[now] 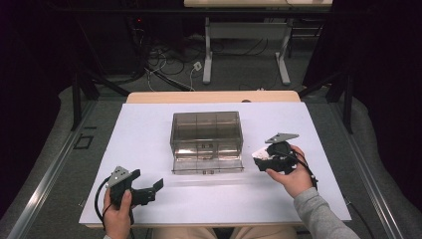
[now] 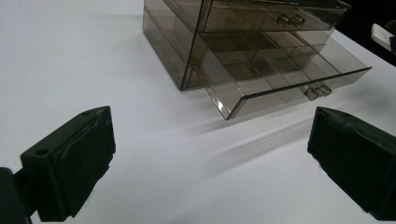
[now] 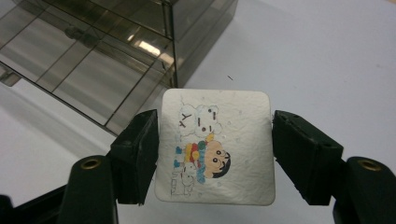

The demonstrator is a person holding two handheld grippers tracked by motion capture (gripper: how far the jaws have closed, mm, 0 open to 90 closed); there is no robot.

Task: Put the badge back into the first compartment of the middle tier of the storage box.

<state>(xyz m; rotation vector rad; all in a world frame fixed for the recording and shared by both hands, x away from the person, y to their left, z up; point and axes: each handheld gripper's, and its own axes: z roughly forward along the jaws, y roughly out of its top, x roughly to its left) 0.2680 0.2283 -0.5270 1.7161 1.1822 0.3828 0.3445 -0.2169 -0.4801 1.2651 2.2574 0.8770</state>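
Observation:
A smoky clear drawer box stands at the middle of the white table. Its bottom drawer is pulled out toward me, and its divided compartments look bare. To the right of the drawer, my right gripper is shut on a white square card printed with a cartoon child and bears. The pads press on the card's two side edges, holding it above the table. My left gripper is near the front left edge and points at the box. Its jaws stand open with nothing between them.
The box's upper drawer is closed. Past the far edge of the table are cables on the floor and the legs of another table. Metal rails run along both sides.

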